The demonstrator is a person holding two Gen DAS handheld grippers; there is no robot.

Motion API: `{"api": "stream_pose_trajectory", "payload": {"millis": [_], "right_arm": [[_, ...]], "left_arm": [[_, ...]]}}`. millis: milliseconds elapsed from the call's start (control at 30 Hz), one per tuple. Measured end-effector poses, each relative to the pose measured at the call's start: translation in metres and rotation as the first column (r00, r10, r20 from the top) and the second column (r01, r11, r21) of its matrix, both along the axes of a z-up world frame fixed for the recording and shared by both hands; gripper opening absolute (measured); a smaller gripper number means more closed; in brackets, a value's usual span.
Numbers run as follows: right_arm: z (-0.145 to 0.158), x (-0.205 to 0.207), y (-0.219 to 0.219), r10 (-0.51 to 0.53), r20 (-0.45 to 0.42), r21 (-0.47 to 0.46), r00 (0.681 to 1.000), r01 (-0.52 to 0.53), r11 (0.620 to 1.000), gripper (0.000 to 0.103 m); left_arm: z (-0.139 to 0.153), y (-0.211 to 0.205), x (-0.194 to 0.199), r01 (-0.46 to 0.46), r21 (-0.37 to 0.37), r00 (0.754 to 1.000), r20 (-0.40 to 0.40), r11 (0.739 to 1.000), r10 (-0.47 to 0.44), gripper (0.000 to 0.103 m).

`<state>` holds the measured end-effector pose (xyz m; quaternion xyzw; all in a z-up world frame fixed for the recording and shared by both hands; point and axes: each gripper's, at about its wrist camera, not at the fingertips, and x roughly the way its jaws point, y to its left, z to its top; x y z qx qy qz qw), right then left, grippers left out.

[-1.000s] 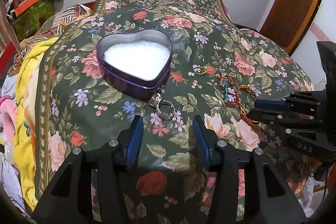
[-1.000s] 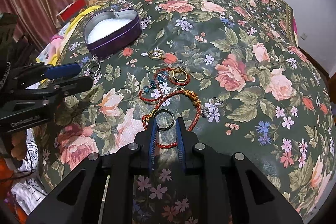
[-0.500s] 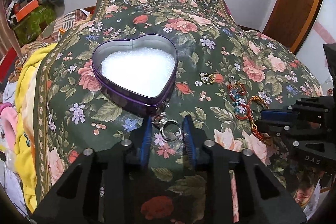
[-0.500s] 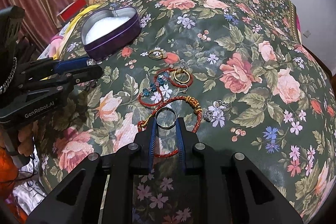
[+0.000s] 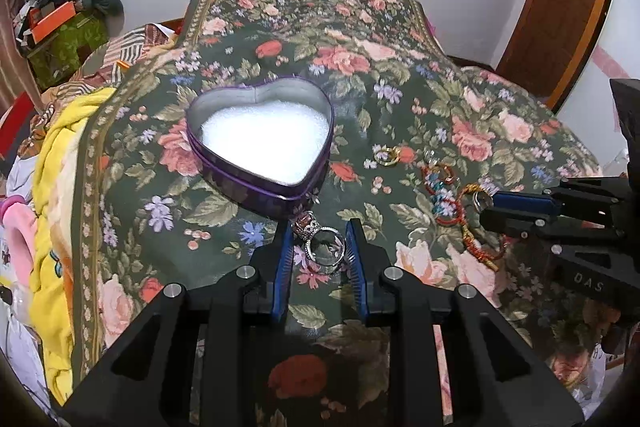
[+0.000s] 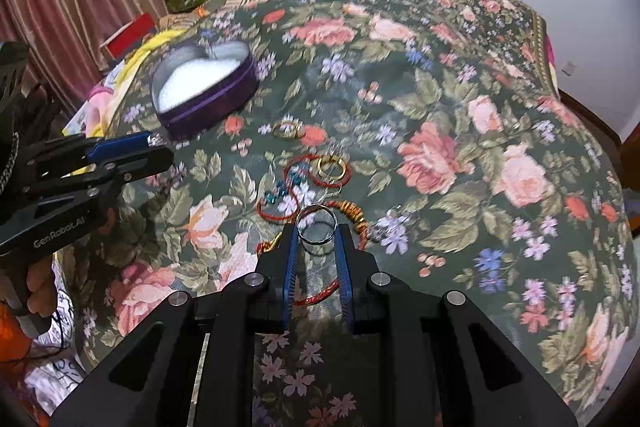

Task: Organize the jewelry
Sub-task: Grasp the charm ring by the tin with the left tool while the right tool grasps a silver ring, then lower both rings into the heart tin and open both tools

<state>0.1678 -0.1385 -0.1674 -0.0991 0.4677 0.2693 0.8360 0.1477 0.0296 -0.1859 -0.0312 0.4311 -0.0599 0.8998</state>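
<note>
Since a second ago our left claw point(image 5: 318, 241) has narrowed onto the crown ring point(image 5: 324, 247), just short of the heart tin point(image 5: 260, 147), while our right claw point(image 6: 316, 243) still pinches its plain ring point(image 6: 317, 225), both ready for dropping in.

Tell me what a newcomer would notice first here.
The open purple heart tin, white-lined, sits on the floral bedspread. Each hand-held gripper pinches a ring: left a crowned silver ring near the tin's tip, right a plain silver band above red bracelets.
</note>
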Motion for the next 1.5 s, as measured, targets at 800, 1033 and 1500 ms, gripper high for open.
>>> {"api": "stream_pose_trajectory", "payload": {"millis": [800, 1033, 1500], "right_arm": [[0.071, 0.017, 0.049, 0.004, 0.170, 0.162, 0.985, -0.032, 0.986, 0.017], [0.067, 0.027, 0.077, 0.041, 0.164, 0.170, 0.986, -0.069, 0.983, 0.017], [0.029, 0.050, 0.108, 0.086, 0.074, 0.123, 0.994, -0.095, 0.988, 0.017]], "left_arm": [[0.080, 0.033, -0.009, -0.086, 0.009, 0.974, 0.213, 0.996, 0.082, 0.026], [0.080, 0.046, 0.003, -0.107, 0.005, 0.970, 0.220, 0.994, 0.103, 0.026], [0.049, 0.058, 0.035, -0.087, -0.012, 0.986, 0.142, 0.996, 0.088, 0.026]]}}
